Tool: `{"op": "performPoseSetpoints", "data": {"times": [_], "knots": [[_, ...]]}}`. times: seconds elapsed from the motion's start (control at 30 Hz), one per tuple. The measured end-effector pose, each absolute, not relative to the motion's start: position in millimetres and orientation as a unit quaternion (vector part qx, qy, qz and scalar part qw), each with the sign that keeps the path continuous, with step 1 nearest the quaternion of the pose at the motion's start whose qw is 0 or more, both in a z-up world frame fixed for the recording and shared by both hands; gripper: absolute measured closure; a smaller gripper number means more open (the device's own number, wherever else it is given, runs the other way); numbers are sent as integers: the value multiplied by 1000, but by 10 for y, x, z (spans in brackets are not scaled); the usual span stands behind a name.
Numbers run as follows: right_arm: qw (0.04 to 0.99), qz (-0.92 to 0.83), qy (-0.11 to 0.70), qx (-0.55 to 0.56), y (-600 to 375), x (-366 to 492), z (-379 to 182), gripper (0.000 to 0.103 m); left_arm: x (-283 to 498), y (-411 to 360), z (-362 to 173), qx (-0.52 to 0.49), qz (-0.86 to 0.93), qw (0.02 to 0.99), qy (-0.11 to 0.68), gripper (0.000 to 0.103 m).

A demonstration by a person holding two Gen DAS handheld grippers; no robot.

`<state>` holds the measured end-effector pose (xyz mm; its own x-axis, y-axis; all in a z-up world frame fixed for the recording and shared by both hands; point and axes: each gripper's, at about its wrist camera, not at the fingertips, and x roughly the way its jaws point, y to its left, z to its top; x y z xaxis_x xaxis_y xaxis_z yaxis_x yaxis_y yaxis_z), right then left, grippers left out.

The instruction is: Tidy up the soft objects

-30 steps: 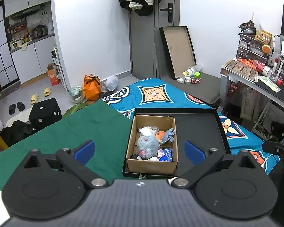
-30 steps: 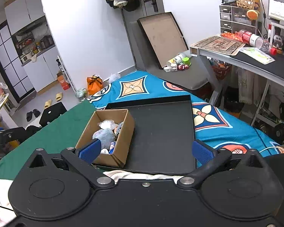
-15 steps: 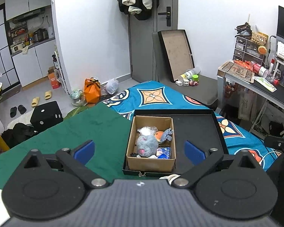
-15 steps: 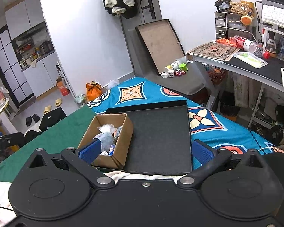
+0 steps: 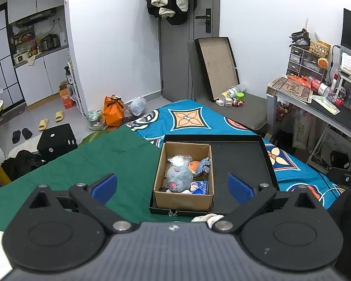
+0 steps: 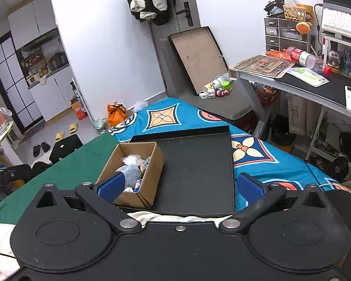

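Note:
A brown cardboard box (image 5: pixel 183 200) stands in the left half of a shallow black tray (image 5: pixel 241 161) on the bed. It holds a grey plush (image 5: pixel 178 177), an orange ball (image 5: pixel 194 166), a clear plastic bag (image 5: pixel 179 160) and a blue packet (image 5: pixel 199 186). The box (image 6: pixel 149 182) and tray (image 6: pixel 196 168) also show in the right wrist view. My left gripper (image 5: pixel 172 185) is open and empty, raised in front of the box. My right gripper (image 6: pixel 180 187) is open and empty, over the tray's near edge.
A green cloth (image 5: pixel 86 164) covers the left of the bed, a blue patterned sheet (image 5: pixel 189 119) the far side. White fabric (image 6: pixel 175 217) lies at the tray's near edge. A desk (image 6: pixel 299 82) stands at the right, a black cube stool (image 5: pixel 56 140) on the floor at left.
Both grippers have risen and drawn back a little, so the box and tray sit lower and smaller in view. Both stay open and empty.

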<state>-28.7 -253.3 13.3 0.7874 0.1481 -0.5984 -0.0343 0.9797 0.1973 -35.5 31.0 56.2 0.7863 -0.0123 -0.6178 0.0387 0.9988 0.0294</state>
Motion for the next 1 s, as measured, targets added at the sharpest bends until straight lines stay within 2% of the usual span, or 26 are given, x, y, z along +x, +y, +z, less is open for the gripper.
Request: {"op": "performPoseSetpoints", "data": {"times": [1.0], "knots": [[937, 37, 342, 61, -2427, -264, 69, 0, -324, 317, 470, 21, -12, 943, 332, 3]]}}
